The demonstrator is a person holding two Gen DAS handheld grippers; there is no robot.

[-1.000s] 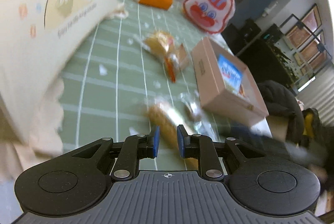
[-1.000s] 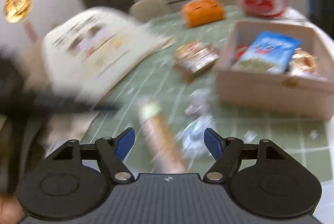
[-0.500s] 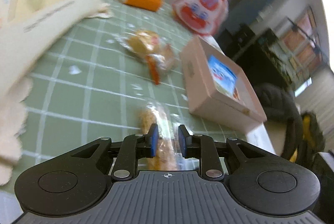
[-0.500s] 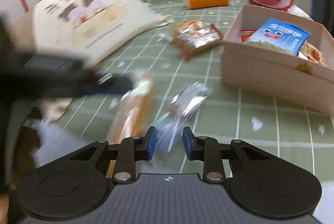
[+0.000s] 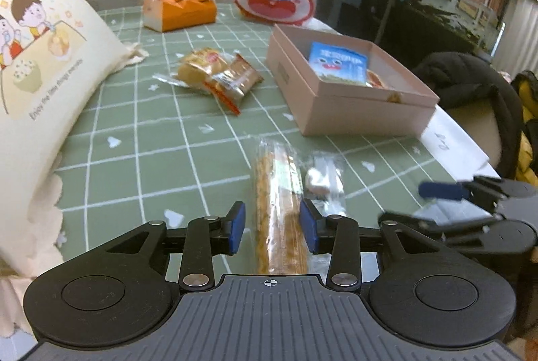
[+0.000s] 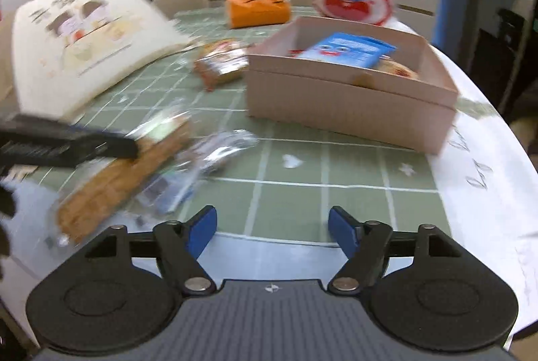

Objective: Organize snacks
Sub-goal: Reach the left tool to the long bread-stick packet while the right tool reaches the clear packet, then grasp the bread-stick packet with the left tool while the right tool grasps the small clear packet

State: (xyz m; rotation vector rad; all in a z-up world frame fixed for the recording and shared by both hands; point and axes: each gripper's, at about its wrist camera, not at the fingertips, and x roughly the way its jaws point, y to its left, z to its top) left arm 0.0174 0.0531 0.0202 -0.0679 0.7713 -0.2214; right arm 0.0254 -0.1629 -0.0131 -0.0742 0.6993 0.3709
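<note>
The left claw [image 5: 272,228] is opening astride a long cracker packet [image 5: 277,203] lying on the green checked surface [image 5: 134,139], pads clear of it. The right claw [image 6: 272,231] is opening, empty. A clear wrapper [image 5: 324,183] is lying just beside the packet; the pink box [image 5: 353,105] is sitting beyond.

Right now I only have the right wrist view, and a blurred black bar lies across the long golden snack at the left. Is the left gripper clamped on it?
Observer: No. In the left wrist view the left gripper has its jaws opening. The long golden snack lies flat on the tablecloth between the pads, with a clear gap on its left side.
Operator: And the smeared clear packet next to it?
Observer: It is sharp in the left wrist view. The small clear packet holds something white and lies just right of the snack, outside the gripper's pads.
</note>
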